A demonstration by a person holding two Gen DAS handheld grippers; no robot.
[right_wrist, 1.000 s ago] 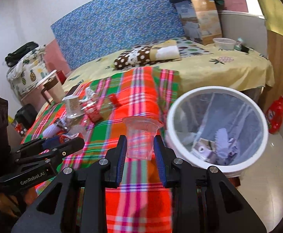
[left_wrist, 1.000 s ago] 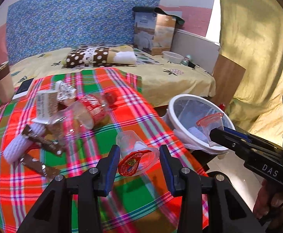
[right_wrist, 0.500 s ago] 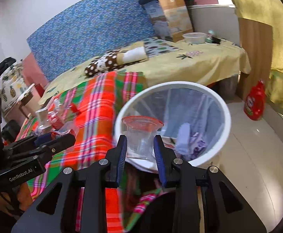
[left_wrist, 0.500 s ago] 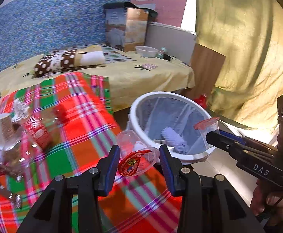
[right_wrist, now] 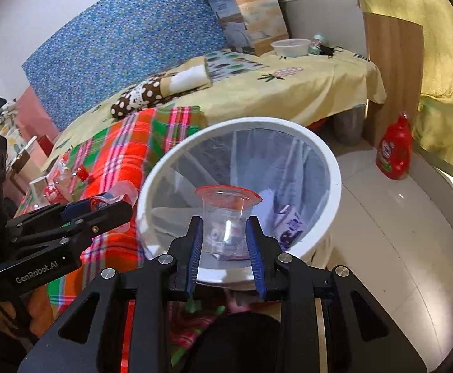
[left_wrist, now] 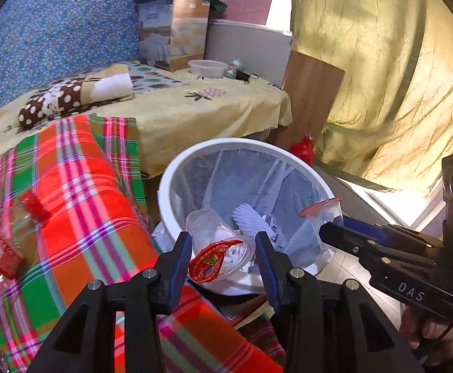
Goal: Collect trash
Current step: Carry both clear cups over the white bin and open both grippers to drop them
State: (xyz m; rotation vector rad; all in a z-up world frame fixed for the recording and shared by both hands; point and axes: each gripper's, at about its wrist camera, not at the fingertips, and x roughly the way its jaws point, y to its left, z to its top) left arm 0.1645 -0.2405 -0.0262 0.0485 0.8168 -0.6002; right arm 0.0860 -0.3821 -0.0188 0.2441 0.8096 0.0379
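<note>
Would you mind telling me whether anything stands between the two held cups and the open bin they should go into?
Nothing visible does. The right tool holds its clear cup over the open mouth of the bin, and the left tool holds the cup with the peeled red lid at the bin's near rim.

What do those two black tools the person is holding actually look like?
Both are black plastic pistol-like tools ending in two fingers lined with ribbed blue pads. Silver screws dot the angular frames. The left gripper has "GenRobot.AI" printed in white on its side, seen from the right camera; the right gripper reads "DAS". A thin black cord hangs by the right hand.
</note>
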